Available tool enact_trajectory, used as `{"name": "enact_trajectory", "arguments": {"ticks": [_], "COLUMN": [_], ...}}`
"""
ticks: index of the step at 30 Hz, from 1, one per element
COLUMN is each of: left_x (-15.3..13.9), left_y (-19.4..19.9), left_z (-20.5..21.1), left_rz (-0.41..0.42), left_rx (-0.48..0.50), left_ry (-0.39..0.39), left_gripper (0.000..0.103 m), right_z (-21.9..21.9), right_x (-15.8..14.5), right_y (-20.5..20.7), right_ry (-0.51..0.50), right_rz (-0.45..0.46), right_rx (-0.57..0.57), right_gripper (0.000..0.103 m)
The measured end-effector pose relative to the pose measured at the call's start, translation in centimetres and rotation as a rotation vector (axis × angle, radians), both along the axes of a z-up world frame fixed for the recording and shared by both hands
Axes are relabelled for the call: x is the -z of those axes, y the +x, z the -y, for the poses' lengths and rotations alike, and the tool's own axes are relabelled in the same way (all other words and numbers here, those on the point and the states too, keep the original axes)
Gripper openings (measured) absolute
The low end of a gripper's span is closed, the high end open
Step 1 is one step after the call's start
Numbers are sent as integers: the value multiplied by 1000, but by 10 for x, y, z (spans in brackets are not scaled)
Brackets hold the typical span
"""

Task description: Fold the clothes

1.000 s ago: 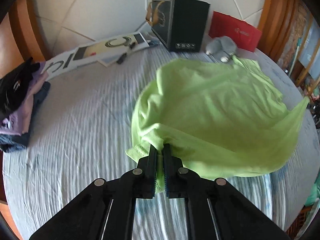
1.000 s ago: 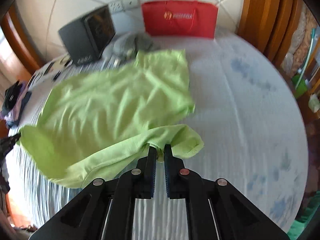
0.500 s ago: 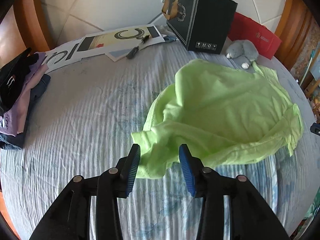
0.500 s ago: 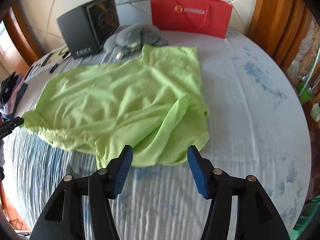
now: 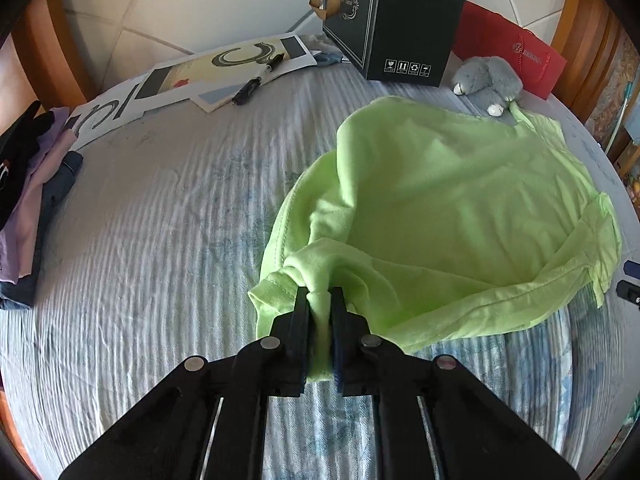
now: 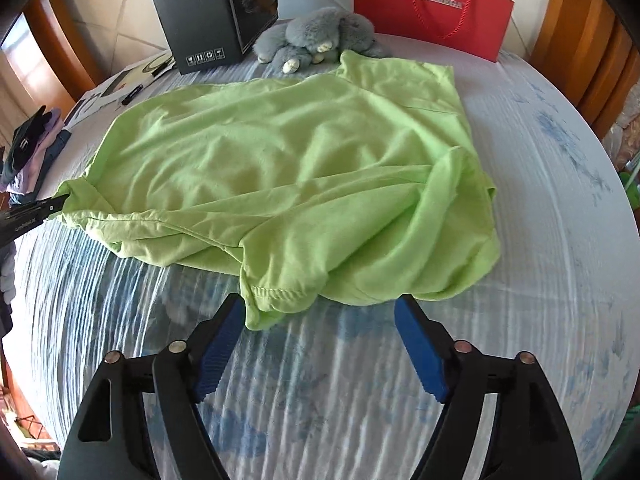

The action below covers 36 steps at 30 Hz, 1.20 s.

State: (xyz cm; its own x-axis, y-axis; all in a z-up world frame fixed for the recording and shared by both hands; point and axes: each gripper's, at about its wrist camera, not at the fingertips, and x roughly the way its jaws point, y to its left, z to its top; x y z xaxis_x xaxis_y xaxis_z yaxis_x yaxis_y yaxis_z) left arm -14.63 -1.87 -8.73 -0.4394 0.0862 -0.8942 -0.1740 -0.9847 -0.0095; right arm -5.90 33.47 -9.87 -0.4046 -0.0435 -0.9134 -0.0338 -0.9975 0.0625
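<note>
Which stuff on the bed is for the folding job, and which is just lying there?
For the job:
- green T-shirt, spread on the bed
- left hand-held gripper, shut on a bunched bit of its edge
- right hand-held gripper, open, nothing in it

Just lying about:
- grey plush toy
- red paper bag
- black box
- marker pen
- pile of clothes

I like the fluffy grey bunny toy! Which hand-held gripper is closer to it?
Probably the left, though it is close. The left hand-held gripper pinches the green shirt corner on the bunny side; the right hand-held gripper hangs open at the shirt's near edge.
</note>
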Motion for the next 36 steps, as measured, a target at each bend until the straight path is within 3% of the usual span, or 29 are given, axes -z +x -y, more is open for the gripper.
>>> {"name": "enact_trajectory", "arguments": {"ticks": [2,3,4,5,6,10,14,18,25,33,35,36], "left_x": [-1,-3,-4,-6,-8,-20,-33,-41,-21,1,-1,-4], "left_y": [2,4,5,7,10,25,51,84,135,151,153,154], "left_z": [0,1,1,2,4,11,16,14,19,30,32,34], "left_rz": [-2,-3,-5,-8,-11,-28,-48,-55,22,55,51,46], "left_rx": [1,3,5,8,9,19,51,104,139,109,97,94], "left_ry": [3,4,1,-1,0,9,35,35,14,-15,-5,5], "left_gripper": [7,7,7,7,7,6,6,6,6,10,14,19], "right_z": [8,12,15,19,19,11,-6,-12,-13,-22,-24,-24], "right_x": [11,17,19,21,17,-15,-54,-71,-39,-10,-7,-7], "right_y": [-6,-9,-11,-14,-14,5,55,107,177,185,182,179], "right_ry": [13,26,35,44,56,47,17,-18,-43,-75,-72,-67], "right_rz": [12,23,27,32,32,-30,-91,-94,-10,-21,-30,-33], "right_rx": [-3,-12,-22,-30,-20,10,43,77,175,278,294,296], "right_gripper": [75,52,22,17,5,4,4,3,2,5,10,21]}}
